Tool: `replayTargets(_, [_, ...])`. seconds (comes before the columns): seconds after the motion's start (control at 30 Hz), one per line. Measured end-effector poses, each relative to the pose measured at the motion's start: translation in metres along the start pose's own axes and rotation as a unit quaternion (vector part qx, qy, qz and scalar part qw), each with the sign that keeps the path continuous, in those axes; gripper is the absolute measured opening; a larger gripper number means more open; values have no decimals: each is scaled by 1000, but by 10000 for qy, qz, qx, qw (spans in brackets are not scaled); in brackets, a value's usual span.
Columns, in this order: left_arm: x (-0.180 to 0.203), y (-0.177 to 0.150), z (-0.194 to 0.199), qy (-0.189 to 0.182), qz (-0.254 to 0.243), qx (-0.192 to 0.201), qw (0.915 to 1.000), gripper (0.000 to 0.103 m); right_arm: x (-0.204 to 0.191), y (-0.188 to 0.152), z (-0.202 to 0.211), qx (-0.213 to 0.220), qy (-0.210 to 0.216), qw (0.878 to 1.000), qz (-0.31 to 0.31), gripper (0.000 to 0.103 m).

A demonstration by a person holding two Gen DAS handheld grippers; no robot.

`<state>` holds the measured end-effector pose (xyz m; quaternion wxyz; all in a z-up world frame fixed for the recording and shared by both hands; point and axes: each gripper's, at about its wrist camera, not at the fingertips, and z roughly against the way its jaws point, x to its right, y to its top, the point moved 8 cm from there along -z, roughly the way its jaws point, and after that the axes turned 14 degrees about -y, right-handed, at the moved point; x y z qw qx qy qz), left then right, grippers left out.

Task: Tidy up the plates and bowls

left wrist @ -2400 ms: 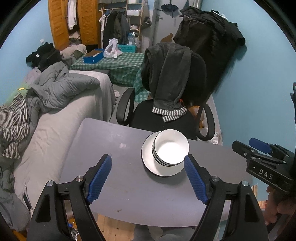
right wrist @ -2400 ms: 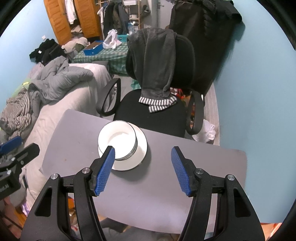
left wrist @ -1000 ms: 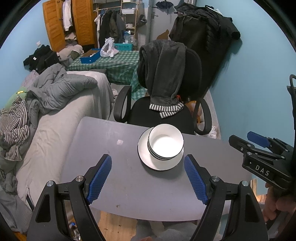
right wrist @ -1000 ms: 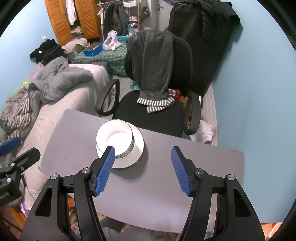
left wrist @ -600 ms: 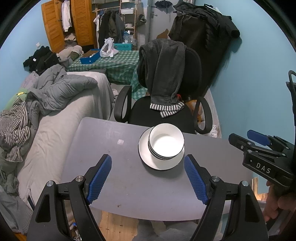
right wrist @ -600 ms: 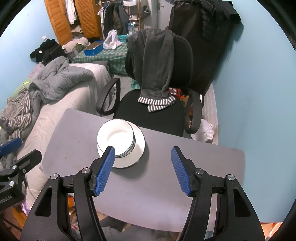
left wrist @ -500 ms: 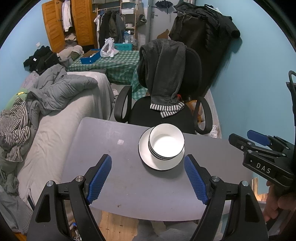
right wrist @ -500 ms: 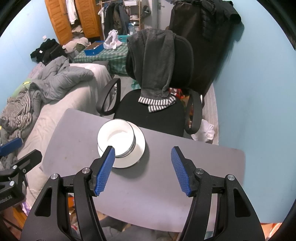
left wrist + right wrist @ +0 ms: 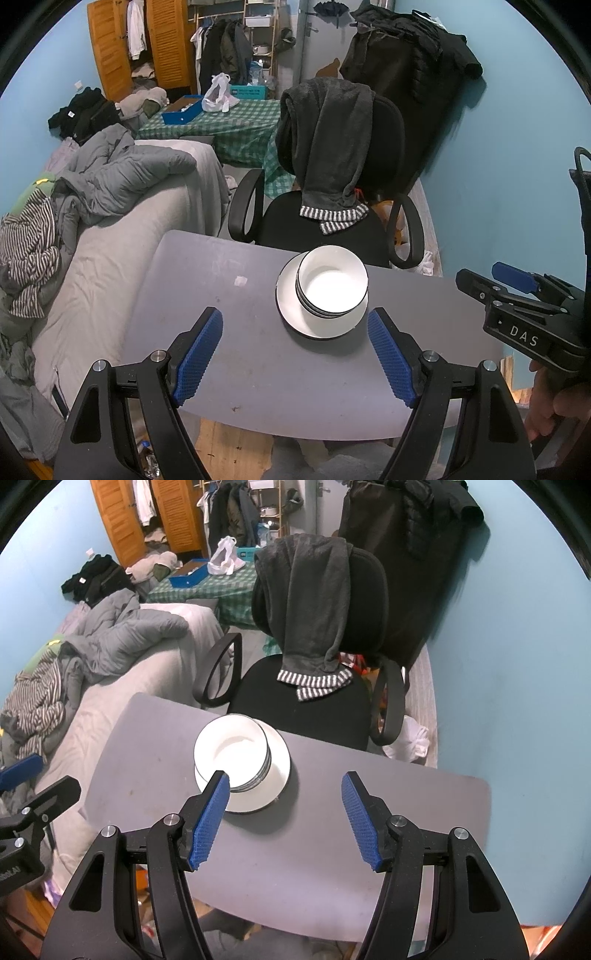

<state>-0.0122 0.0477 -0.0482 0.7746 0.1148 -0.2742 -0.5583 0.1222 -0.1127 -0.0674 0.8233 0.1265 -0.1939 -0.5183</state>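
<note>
Both grippers gape wide, empty — left gripper (image 9: 295, 354), right gripper (image 9: 286, 819). Stacked bowls (image 9: 332, 282) sit on a plate (image 9: 295, 321) on the desk (image 9: 221, 295), just ahead of the left gripper — ahead-left of the right.

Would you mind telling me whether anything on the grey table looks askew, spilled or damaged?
Little stands out. The stack of white bowls sits off-centre on the white plate, toward its far right edge. A small pale scrap lies on the grey table. No spill or breakage is visible.
</note>
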Motion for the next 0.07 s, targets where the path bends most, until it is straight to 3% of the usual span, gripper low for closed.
replayTargets(0.07, [0, 0, -2, 26, 4, -16, 10000, 82, -1, -1, 0, -8, -2, 10000, -4, 62])
